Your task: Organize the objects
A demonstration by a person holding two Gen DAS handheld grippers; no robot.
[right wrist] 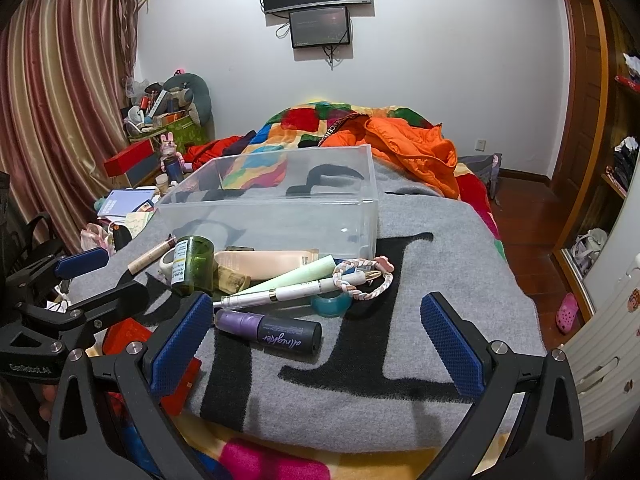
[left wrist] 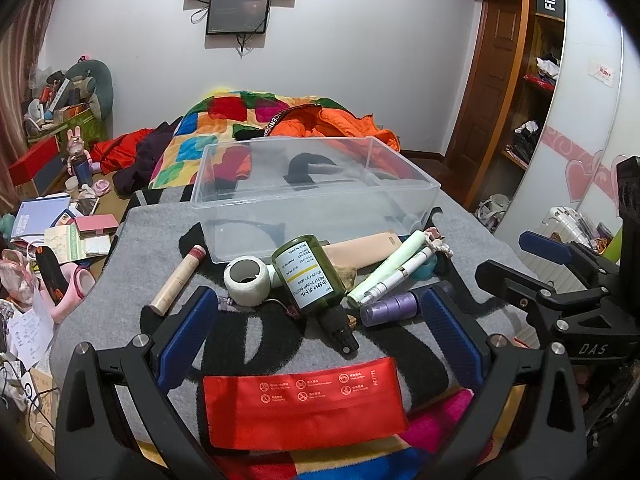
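1. Two grippers hang above the grey blanket [left wrist: 120, 248] with nothing picked up, so the sorting looks to be at its very start.
2. Leftmost in the pile, a beige tube [left wrist: 178, 280] lies alone, then a white tape roll [left wrist: 247, 280] touching a green pump bottle [left wrist: 310, 272] on its side.
3. The left gripper [left wrist: 320, 316] has its jaws spread wide and empty, straddling the bottle's black nozzle.
4. Further right lie a pale green tube [right wrist: 296, 276], a white pen-like applicator [right wrist: 280, 293], a purple spray bottle [right wrist: 268, 330] and a braided bracelet [right wrist: 362, 276].
5. The right gripper [right wrist: 316, 336], jaws equally wide and empty, frames the purple bottle.
6. Behind everything, the clear plastic bin [left wrist: 316, 184] stands empty; the next move probably means closing on one item and lifting it over the near wall.
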